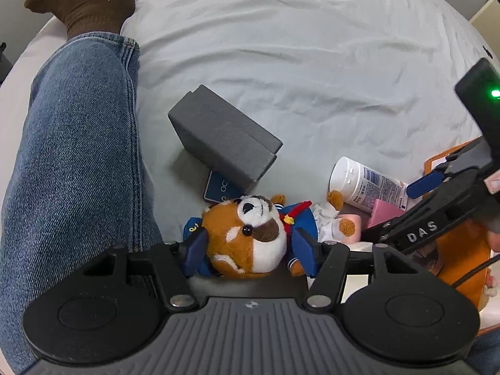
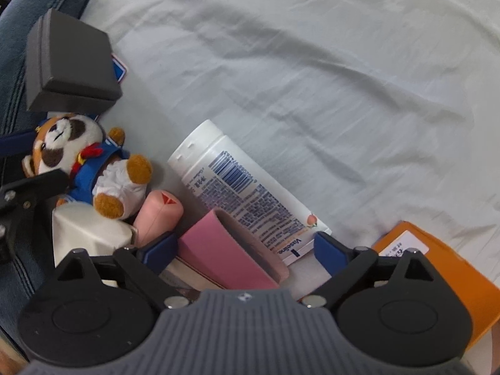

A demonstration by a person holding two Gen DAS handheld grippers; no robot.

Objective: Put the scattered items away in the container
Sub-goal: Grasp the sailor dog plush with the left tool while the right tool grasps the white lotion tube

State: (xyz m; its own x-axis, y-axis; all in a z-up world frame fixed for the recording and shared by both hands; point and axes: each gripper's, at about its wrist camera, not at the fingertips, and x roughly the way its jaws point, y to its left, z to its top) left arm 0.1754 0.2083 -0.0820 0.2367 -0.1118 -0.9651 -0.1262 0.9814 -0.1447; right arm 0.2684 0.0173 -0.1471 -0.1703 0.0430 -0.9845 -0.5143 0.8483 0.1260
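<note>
Plush panda point(image 1: 250, 237) between left gripper point(image 1: 250, 251) fingers, grey box point(image 1: 223, 137) behind, lotion tube point(image 2: 243, 193) beside.

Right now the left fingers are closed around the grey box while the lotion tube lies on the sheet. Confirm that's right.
Not quite. The left gripper brackets the plush toy's head, not the grey box, which sits untouched farther out on the sheet. The left wrist view shows this. The lotion tube does lie on the sheet.

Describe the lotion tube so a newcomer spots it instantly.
On the pale bedsheet, look right of the plush toy. The lotion tube lies flat there, cap pointing away: the only white item with a barcode and dense printed text, unlike the plain pink things beside it.
</note>
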